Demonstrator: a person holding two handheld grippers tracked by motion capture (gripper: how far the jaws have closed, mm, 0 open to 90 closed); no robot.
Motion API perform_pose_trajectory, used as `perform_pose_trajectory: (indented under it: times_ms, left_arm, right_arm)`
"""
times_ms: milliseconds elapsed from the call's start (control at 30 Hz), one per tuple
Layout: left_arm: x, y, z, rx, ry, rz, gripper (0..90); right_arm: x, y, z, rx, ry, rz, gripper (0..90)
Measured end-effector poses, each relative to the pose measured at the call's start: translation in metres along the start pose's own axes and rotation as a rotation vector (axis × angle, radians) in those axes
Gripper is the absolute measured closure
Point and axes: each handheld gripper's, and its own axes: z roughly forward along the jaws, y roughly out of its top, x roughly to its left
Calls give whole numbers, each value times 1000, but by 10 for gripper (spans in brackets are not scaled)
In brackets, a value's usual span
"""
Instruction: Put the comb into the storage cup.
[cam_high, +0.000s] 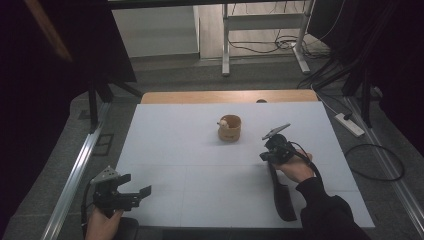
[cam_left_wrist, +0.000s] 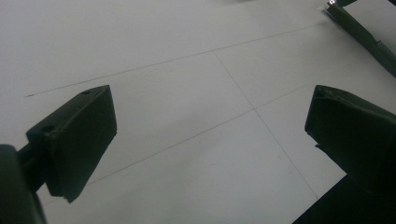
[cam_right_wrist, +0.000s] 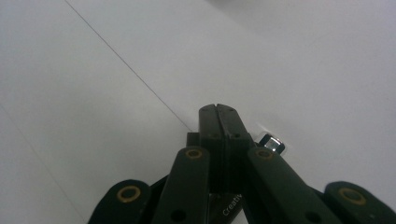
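A small wooden cup (cam_high: 230, 128) with a pale object in it stands on the white table (cam_high: 200, 150), past its middle. A long dark strap (cam_high: 282, 195) lies near the front right, and its far end with a bit of metal also appears in the left gripper view, strap (cam_left_wrist: 362, 35). My right gripper (cam_high: 264, 156) is over that far end, jaws pressed together, right gripper (cam_right_wrist: 218, 109). A small metal piece (cam_right_wrist: 272, 143) peeks out beside the jaws; I cannot tell whether they pinch the strap. My left gripper (cam_high: 139, 183) stands open at the front left corner, left gripper (cam_left_wrist: 210, 126), nothing between its jaws.
Thin seam lines (cam_left_wrist: 233, 79) cross the white table top. Beyond the far edge are a desk frame (cam_high: 227, 40) and cables (cam_high: 280, 47) on the floor. A power strip (cam_high: 350, 124) lies on the floor at the right. Dark curtains (cam_high: 50, 75) flank both sides.
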Motion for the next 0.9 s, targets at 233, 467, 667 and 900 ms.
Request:
perform_pose_trajectory:
  times_ms: [233, 467, 667, 900]
  left_arm:
    - [1, 0, 0, 2, 0, -4, 30]
    - [1, 0, 0, 2, 0, -7, 31]
    - [1, 0, 0, 3, -2, -10, 32]
    - [1, 0, 0, 3, -1, -13, 33]
  right_arm:
    - [-1, -1, 9, 29, -1, -2, 896]
    - [-1, -3, 17, 58, -10, -19, 896]
    - [-3, -3, 19, 71, -22, -23, 896]
    - [-9, -4, 23, 83, -40, -24, 896]
